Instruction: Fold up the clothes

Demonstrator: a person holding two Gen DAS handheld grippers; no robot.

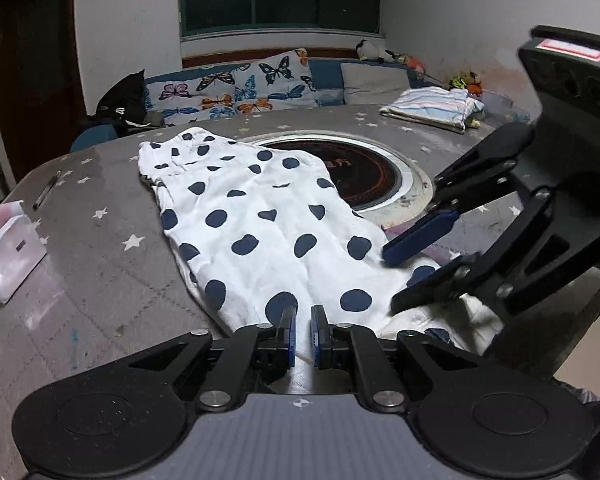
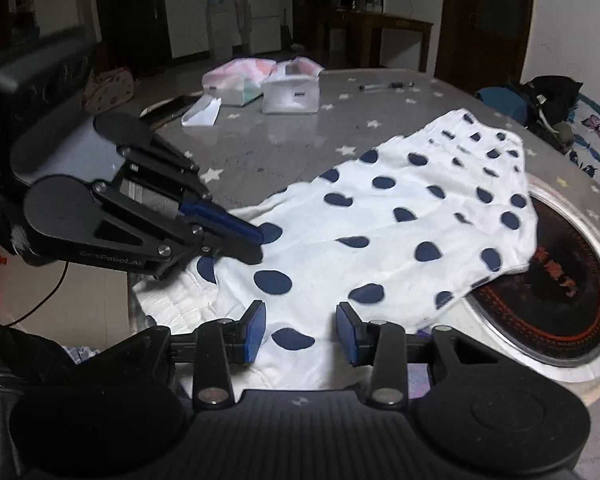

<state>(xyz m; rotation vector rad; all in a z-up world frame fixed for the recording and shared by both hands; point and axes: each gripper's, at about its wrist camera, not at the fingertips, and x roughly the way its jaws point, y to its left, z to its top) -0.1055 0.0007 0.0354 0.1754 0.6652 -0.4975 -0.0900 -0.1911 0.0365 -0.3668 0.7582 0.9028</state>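
Starting nearest the cameras, the left gripper (image 1: 303, 322) has its blue-padded jaws drawn almost together over the near hem of the white cotton garment with navy polka dots (image 1: 260, 216); whether a pinch of cloth lies between the pads cannot be told from either view, though seen from the right wrist its tips rest right on the fabric. The right gripper (image 2: 302, 330) stands half parted, jaws apart with the spotted cloth lying flat between them and neither pad pressing on it, so it is released. Under the near edge a second, ribbed white layer (image 2: 172, 304) bunches toward the table's rim and hangs a little over it, which suggests the garment is doubled on itself at this end, though the fold looks loose, not squared. Farther out the garment lies spread and fairly smooth across the grey star-printed tablecloth (image 1: 100, 240), its far side draped over the rim of the round black hotplate set in a white ring (image 1: 364, 176). Beyond that, a striped pastel cloth (image 1: 432, 108) sits folded near the far edge, seemingly a finished piece. My judgement: one item is done, while the dotted one is early in its folding, with the main folds and the tidying of the near hem left to do.
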